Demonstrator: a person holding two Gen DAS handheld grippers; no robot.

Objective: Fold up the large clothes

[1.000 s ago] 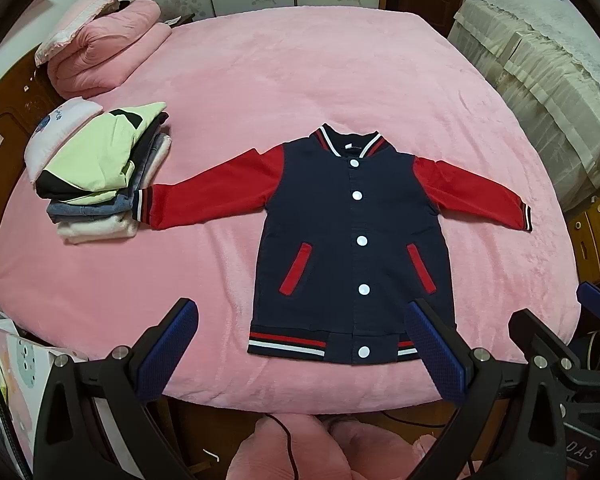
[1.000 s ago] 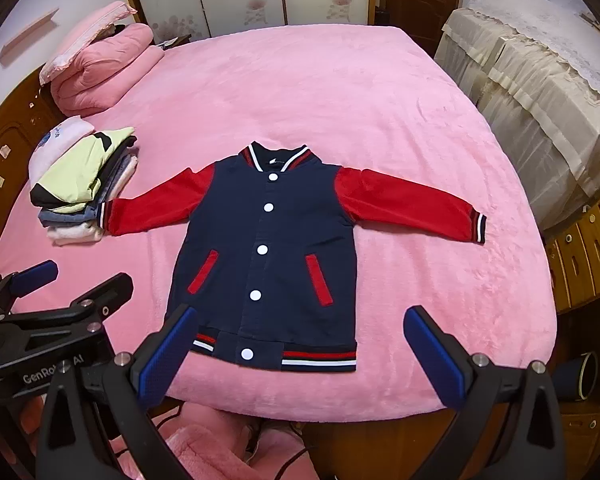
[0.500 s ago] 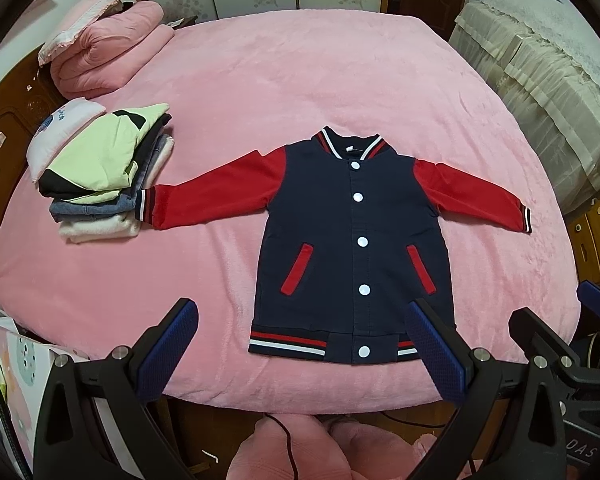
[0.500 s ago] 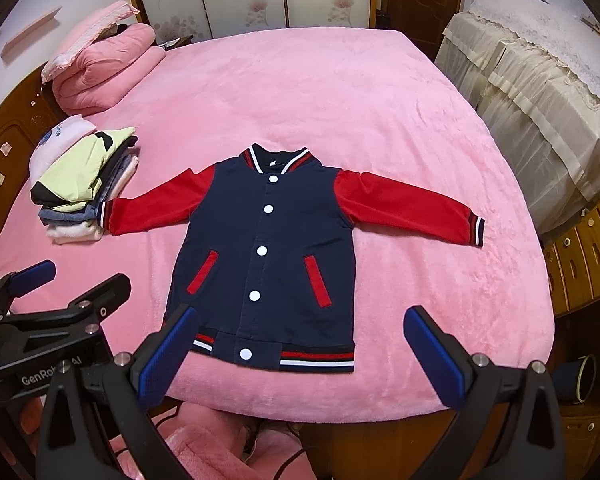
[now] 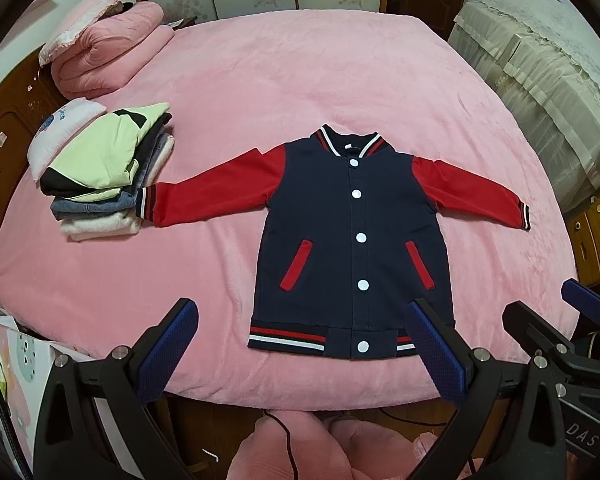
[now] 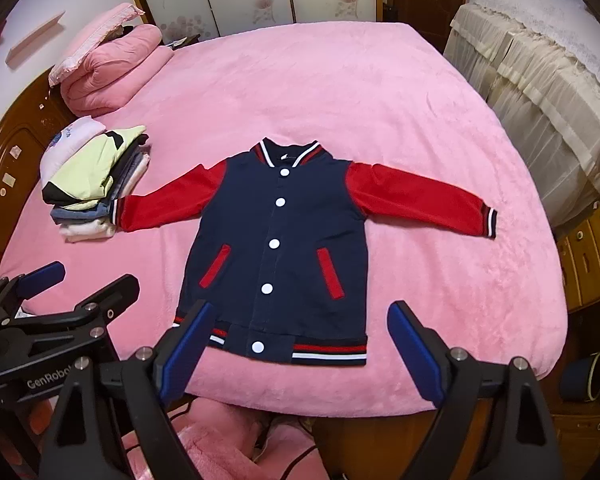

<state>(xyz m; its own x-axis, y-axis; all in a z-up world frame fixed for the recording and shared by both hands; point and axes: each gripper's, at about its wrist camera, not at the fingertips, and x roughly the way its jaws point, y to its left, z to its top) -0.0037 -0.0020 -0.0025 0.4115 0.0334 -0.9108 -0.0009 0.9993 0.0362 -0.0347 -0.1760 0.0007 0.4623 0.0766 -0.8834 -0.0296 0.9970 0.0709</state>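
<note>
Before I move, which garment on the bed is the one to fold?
On the pink bed, skip the stack of folded clothes at the left. The jacket lies flat near the front edge, sleeves spread: navy body, red sleeves, white buttons, the only unfolded piece.

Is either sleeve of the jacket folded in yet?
No, both red sleeves of the jacket lie stretched straight out on the bed.
</note>
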